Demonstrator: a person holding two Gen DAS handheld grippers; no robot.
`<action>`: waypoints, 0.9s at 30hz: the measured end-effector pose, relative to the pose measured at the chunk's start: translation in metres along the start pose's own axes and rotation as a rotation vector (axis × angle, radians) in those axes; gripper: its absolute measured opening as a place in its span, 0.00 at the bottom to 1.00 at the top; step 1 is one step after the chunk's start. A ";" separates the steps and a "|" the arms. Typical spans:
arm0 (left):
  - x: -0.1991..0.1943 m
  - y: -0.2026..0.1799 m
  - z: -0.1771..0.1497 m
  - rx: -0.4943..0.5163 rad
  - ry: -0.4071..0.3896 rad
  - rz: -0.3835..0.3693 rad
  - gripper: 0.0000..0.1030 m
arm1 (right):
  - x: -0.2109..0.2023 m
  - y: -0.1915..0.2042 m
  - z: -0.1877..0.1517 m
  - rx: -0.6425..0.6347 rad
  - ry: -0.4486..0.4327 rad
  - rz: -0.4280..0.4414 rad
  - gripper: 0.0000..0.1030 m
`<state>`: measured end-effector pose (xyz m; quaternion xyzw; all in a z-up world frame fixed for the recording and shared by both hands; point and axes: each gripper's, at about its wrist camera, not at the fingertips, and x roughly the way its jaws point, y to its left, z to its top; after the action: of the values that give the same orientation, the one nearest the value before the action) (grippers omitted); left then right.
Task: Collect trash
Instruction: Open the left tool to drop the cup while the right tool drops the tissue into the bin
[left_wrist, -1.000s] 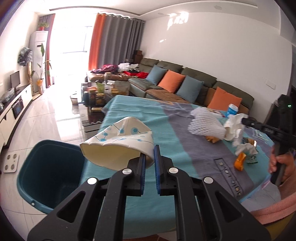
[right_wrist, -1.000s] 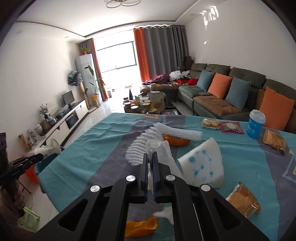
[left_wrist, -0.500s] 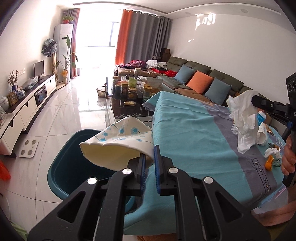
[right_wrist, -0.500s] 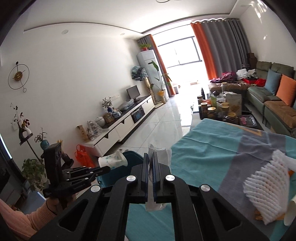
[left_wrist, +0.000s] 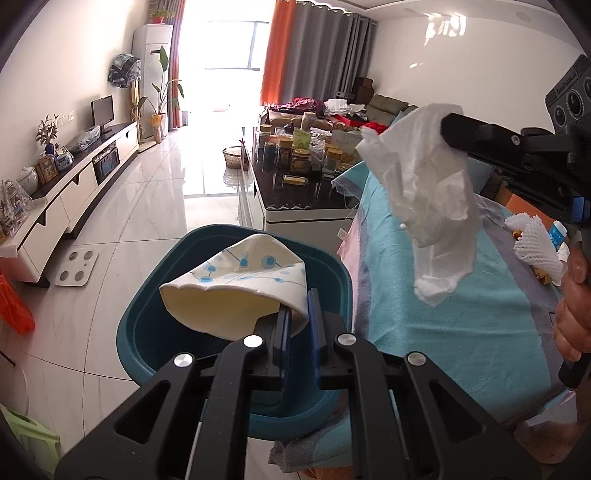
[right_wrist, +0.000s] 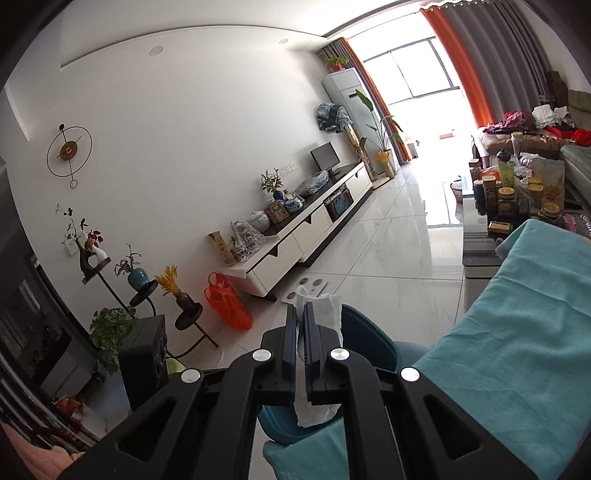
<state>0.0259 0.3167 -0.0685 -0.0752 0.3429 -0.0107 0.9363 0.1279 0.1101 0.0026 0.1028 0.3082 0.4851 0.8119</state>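
Left wrist view: my left gripper (left_wrist: 298, 317) pinches a flattened white blue-dotted paper cup (left_wrist: 236, 291) above the teal plastic bin's (left_wrist: 147, 314) open mouth; my right gripper (right_wrist: 300, 325) clamps crumpled white tissue (left_wrist: 428, 192) beside the teal-clothed table's (left_wrist: 461, 317) edge.

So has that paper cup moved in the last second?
Yes. The paper cup, clamped in the left gripper, went from above the table edge to over the teal bin.

Crumpled paper tissue (left_wrist: 428, 192) (soft, matt)
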 end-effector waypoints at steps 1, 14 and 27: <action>0.004 -0.001 0.001 -0.005 0.007 0.003 0.10 | 0.009 -0.001 0.000 0.010 0.019 0.006 0.03; 0.040 0.014 -0.001 -0.079 0.062 0.050 0.27 | 0.086 -0.025 -0.023 0.104 0.252 -0.096 0.13; -0.021 -0.025 0.013 -0.044 -0.114 -0.032 0.62 | -0.004 -0.019 -0.029 0.009 0.129 -0.133 0.37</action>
<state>0.0186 0.2948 -0.0417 -0.1018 0.2881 -0.0136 0.9521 0.1236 0.0934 -0.0277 0.0543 0.3681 0.4343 0.8203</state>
